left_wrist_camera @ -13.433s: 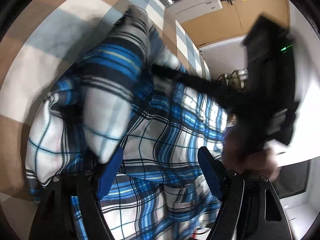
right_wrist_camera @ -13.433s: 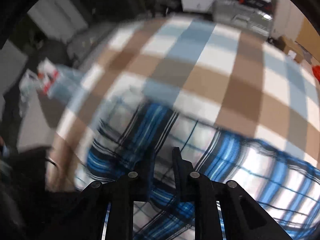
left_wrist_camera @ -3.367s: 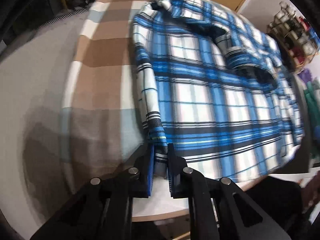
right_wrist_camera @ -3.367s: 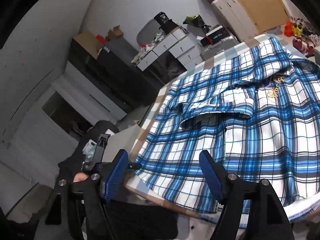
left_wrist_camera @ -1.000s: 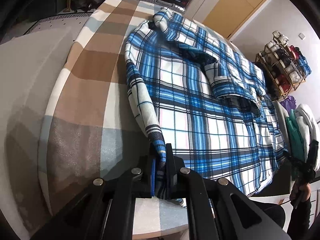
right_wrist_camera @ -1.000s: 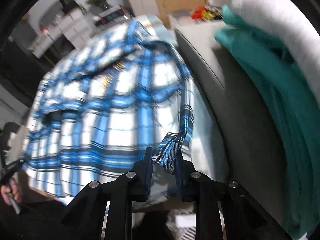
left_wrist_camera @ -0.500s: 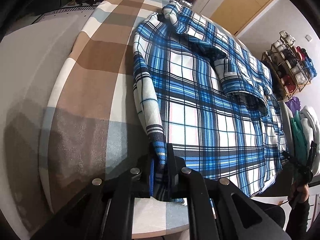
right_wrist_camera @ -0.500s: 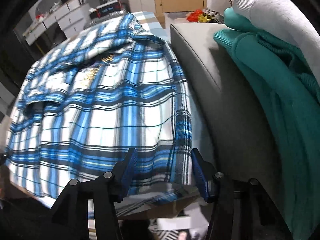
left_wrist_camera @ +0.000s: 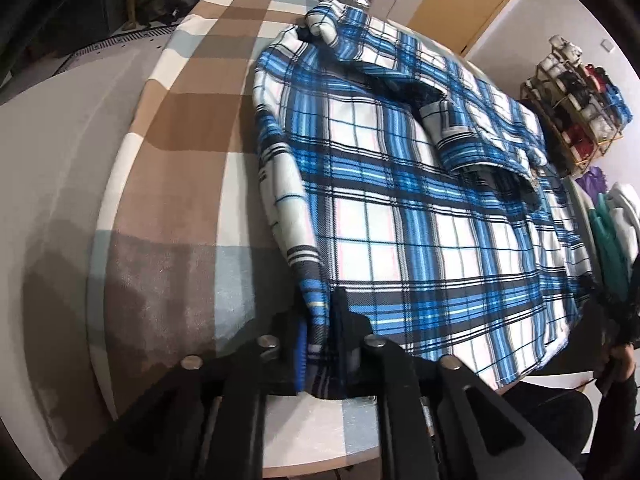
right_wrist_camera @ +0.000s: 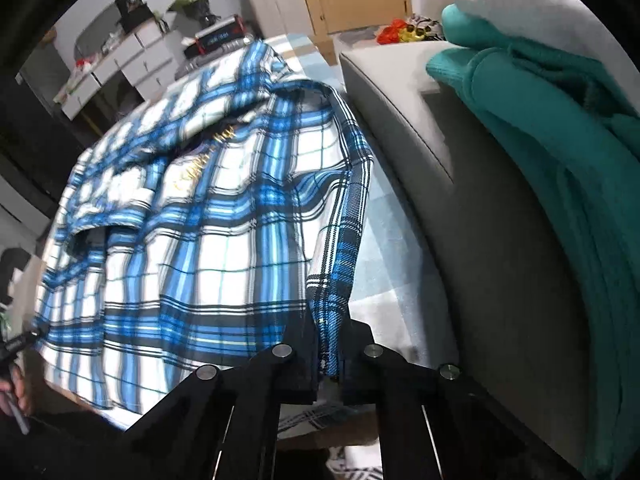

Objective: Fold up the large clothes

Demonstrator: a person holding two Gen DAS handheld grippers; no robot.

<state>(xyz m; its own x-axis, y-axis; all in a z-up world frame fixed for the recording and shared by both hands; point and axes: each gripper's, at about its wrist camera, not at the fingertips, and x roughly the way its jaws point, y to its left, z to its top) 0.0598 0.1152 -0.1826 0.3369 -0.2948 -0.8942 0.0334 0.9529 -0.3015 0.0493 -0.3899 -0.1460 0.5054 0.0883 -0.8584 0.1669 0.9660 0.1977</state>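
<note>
Both claws are clenched on the plaid shirt [left_wrist_camera: 400, 184] spread across the worktop [left_wrist_camera: 172, 160]: left claw [left_wrist_camera: 320, 320] on one near hem corner, right claw [right_wrist_camera: 332, 344] apparently on the other.

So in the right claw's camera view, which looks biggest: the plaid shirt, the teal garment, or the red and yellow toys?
1. Plaid shirt.
2. Teal garment; it sits close to the lens, so this placing is unsure.
3. Red and yellow toys, tiny and far off.
</note>
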